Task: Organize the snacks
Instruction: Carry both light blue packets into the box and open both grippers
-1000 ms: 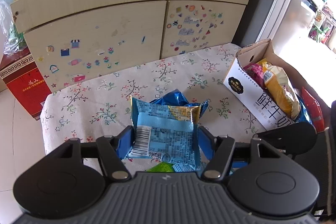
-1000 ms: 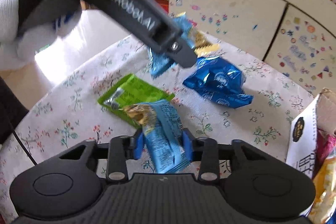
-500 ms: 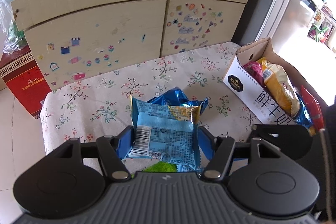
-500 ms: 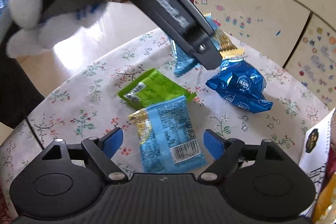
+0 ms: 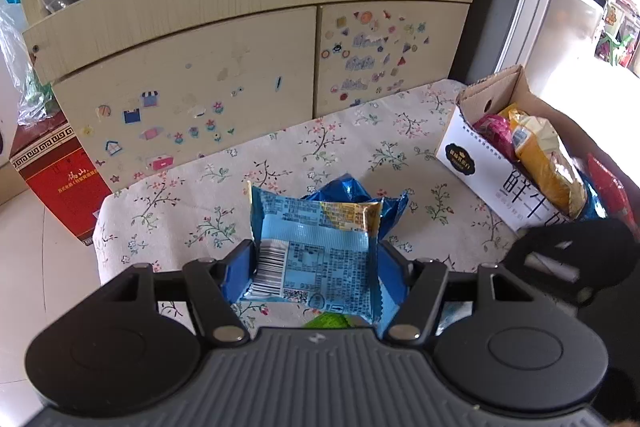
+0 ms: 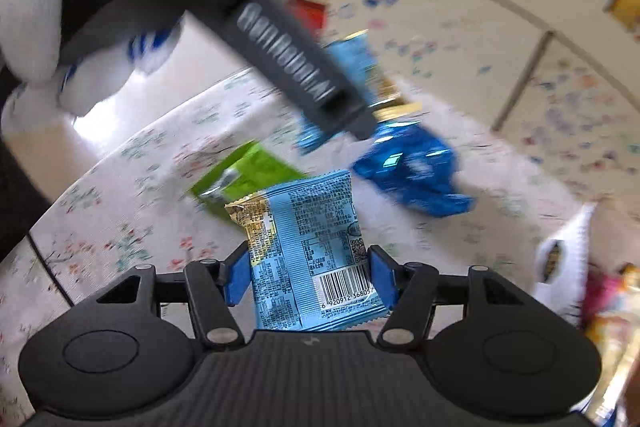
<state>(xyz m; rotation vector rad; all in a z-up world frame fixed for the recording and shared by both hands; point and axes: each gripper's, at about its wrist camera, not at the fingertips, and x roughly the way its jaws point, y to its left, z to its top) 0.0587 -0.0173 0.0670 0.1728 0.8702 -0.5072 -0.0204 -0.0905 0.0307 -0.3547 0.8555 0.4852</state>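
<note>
Only from my right gripper (image 6: 306, 277), clamped on a light-blue packet (image 6: 310, 255), does the blurred, seemingly flat green packet (image 6: 248, 175) show fully, while my left gripper (image 5: 316, 269) pinches its own blue packet (image 5: 316, 247) between its fingers.

On the floral-clothed desk (image 5: 192, 203), the crinkled dark-blue foil packet (image 5: 394, 205) lies left of the white cardboard box (image 5: 480, 163), which holds snack bags, before the sticker-covered wooden cabinet (image 5: 224, 75).

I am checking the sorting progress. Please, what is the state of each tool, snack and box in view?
left tool: shut on a light blue snack packet, held above the table.
right tool: shut on a second light blue packet.
dark blue foil bag: lying loose on the tablecloth.
green packet: lying flat on the tablecloth.
white carton: open, already holding several snacks.
</note>
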